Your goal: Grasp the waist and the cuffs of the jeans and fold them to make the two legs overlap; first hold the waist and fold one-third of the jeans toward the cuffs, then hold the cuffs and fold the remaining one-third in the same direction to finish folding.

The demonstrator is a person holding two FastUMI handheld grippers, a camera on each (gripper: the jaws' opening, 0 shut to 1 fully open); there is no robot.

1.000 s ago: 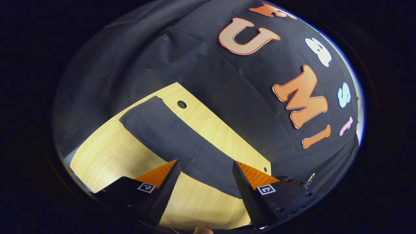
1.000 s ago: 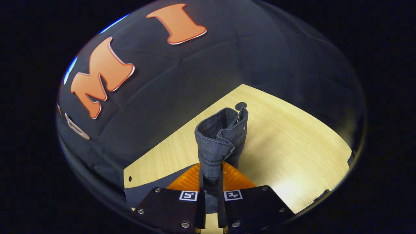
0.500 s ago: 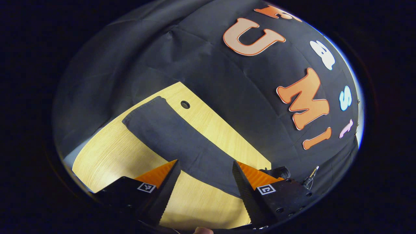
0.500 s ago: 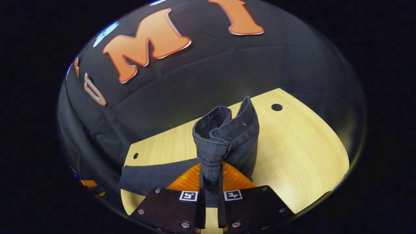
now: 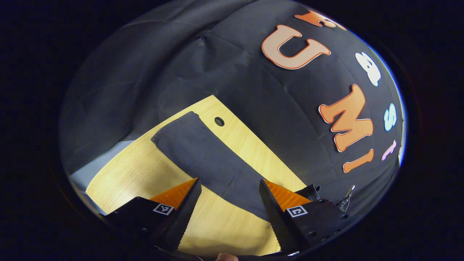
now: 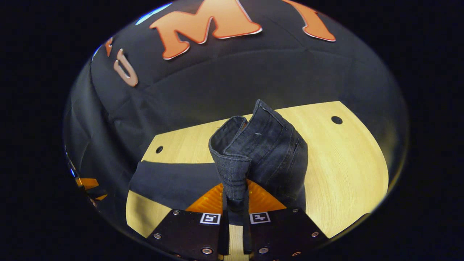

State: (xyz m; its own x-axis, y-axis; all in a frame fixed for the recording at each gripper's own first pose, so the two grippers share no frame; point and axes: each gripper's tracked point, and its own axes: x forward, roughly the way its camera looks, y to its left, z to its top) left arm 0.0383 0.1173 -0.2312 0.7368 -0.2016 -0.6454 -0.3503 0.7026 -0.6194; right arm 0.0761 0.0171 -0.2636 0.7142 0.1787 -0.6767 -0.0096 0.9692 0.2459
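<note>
In the left gripper view, the left gripper (image 5: 229, 197) hangs above the pale wooden table (image 5: 145, 170) with its two fingers spread wide and nothing between them. The jeans (image 5: 203, 156) lie flat on the table as a long dark strip, running from a squared end at about 11 o'clock down toward 5 o'clock, where the strip passes behind the finger on that side. A small round hole (image 5: 219, 121) in the tabletop sits just beside the strip's far end, toward 12 o'clock. A fingertip (image 5: 226, 257) of the person shows at 6 o'clock, at the very edge of the view. Part of another device (image 5: 310, 190) shows at about 4 o'clock, too small to make out.

In the right gripper view, the right gripper (image 6: 235, 203) has its fingers drawn close together, clamped on a bunched, seamed edge of the jeans (image 6: 261, 152). The pinched denim stands up from the fingers toward 12 o'clock, lifted off the table (image 6: 344, 170) and folded into a thick roll with stitched seams visible. The rest of the fabric trails off flat on the table toward 9 o'clock. Two holes in the table show, one (image 6: 159, 149) at 10 o'clock and another (image 6: 336, 120) at about 2 o'clock. Whether the held edge is waist or cuff cannot be told for certain.
</note>
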